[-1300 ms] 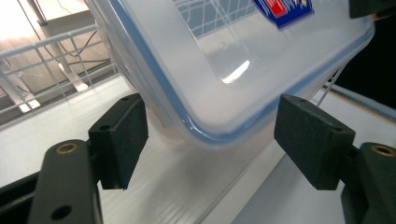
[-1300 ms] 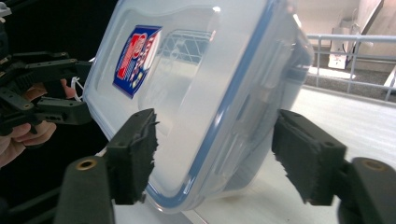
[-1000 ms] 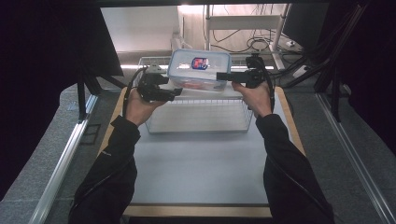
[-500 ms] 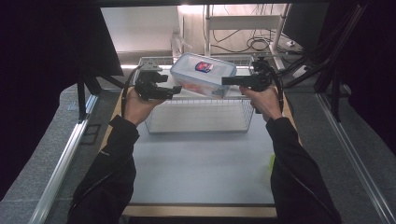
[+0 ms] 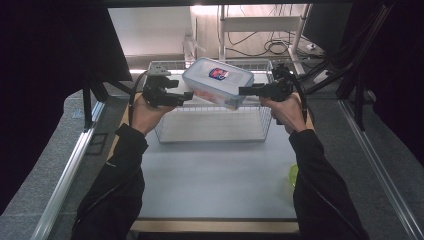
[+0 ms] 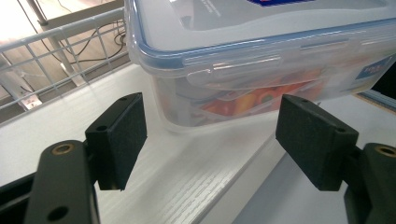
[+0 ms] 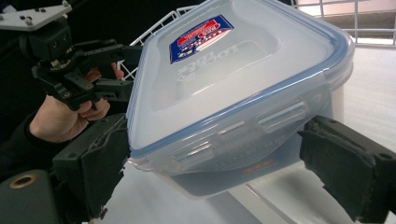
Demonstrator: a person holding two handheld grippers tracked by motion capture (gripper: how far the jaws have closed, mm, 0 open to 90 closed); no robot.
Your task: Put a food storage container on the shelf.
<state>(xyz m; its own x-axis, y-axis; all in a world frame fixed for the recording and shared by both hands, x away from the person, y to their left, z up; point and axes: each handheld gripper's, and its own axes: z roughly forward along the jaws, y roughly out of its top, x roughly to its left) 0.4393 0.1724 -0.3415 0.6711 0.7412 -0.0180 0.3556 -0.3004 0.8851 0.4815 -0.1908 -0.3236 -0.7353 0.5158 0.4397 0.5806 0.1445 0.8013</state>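
A clear plastic container (image 5: 217, 80) with a blue-rimmed lid and a red and blue label hangs tilted above a white wire basket (image 5: 165, 136), its right end lower. My right gripper (image 5: 243, 91) is shut on that right end; in the right gripper view its jaws flank the container (image 7: 233, 84) around the right gripper (image 7: 217, 154). My left gripper (image 5: 187, 95) stands open just short of the left end. In the left gripper view the container (image 6: 261, 56) lies beyond the pads of the left gripper (image 6: 212, 116). Orange contents show through the wall.
The basket stands at the far side of a pale table (image 5: 215, 175), its wires (image 6: 70, 28) behind the container. A green object (image 5: 293, 174) peeks out by the right sleeve. A shelf with cables (image 5: 260, 45) stands behind. Dark frames flank the table.
The container has gone from level between both grippers to tilted, its right end lower. The left gripper has let go and drawn back a little; the right gripper still holds it.
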